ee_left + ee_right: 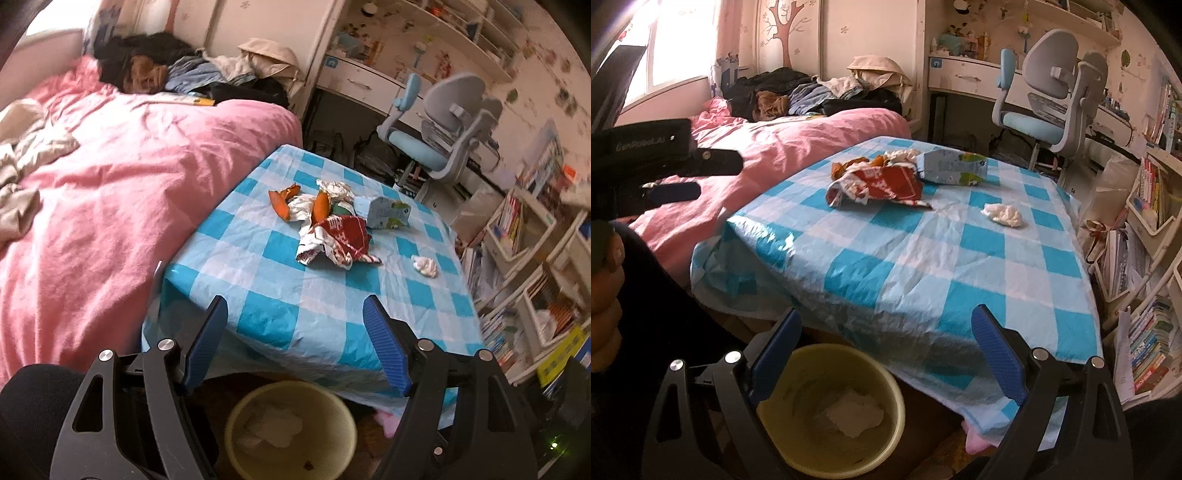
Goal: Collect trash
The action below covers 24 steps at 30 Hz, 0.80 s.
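- Left gripper (295, 345) is hovering over the yellow bin (291, 428), fingers wide, holding nothing.
- Right gripper (886, 354) is doing likewise, fingers wide.
- Wrappers (332, 236) and a tissue (1003, 215) are lying on the worktop (923, 266).

A pink duvet (122, 192) is covering a bed, with clothes (207, 70) piling at its far end. A blue-and-white checked tablecloth (317, 302) is draping a table beside it. A blue-grey desk chair (1049, 107) is standing by a white desk (964, 79).

left hand-held gripper (295, 328): jaws wide apart, empty | right hand-held gripper (886, 339): likewise
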Each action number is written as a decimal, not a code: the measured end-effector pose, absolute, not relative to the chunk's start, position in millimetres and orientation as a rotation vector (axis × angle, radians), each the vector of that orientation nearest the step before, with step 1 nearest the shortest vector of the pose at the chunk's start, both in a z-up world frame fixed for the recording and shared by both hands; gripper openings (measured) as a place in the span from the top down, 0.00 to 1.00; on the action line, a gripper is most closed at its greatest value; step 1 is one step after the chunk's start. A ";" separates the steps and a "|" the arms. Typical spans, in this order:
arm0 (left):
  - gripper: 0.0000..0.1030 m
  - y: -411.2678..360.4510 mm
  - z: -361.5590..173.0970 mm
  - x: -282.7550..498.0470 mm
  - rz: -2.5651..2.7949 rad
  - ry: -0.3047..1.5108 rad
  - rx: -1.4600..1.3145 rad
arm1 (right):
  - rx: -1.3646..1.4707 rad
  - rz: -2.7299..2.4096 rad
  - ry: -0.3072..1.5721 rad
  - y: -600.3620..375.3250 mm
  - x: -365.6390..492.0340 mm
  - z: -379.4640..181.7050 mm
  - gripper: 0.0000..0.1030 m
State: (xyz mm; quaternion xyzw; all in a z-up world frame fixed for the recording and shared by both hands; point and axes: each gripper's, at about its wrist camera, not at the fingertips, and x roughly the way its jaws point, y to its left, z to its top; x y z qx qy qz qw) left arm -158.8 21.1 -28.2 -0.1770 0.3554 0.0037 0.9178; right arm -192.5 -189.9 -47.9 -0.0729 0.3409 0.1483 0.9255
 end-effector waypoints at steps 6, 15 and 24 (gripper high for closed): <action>0.30 25.6 -29.3 -125.8 -0.007 0.787 -0.409 | -0.136 0.273 0.701 -201.4 -161.9 -37.5 0.14; 0.30 0.1 -37.7 -52.3 -0.006 0.868 -0.349 | -0.117 0.238 0.735 -219.9 -111.4 -41.0 0.14; 0.29 -25.3 -72.6 25.5 0.080 0.994 -0.220 | -0.095 0.174 0.767 -233.9 -64.8 -50.8 0.14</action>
